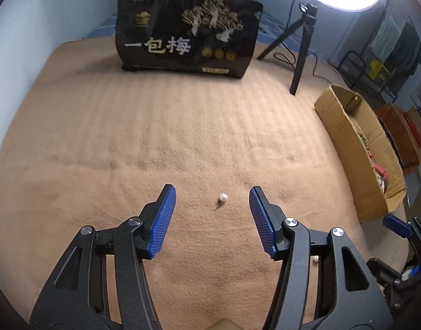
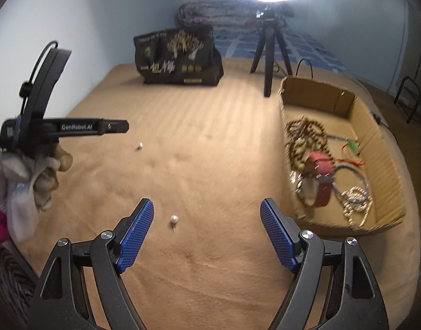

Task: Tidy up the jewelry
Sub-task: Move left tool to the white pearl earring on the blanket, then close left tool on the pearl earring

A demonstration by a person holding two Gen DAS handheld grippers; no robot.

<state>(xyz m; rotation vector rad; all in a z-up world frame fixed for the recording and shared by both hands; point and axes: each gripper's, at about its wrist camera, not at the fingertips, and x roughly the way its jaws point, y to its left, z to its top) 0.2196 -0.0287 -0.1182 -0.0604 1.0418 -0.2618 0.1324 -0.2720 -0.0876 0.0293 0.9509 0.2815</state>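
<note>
A pearl earring (image 1: 223,198) lies on the tan blanket between the open blue fingers of my left gripper (image 1: 212,196), slightly right of centre. A second pearl earring (image 2: 173,219) lies on the blanket just ahead of my open right gripper (image 2: 207,210), nearer its left finger. The first earring also shows far left in the right wrist view (image 2: 139,145), below the left gripper's body (image 2: 73,127). A cardboard box (image 2: 386,148) at the right holds bead necklaces, a red strap and bracelets. Both grippers are empty.
A black printed bag (image 1: 188,33) stands at the back of the bed. A black tripod (image 2: 269,55) with a ring light stands behind the box. The blanket's edge drops off right of the box (image 1: 345,126). A blue wall runs along the left.
</note>
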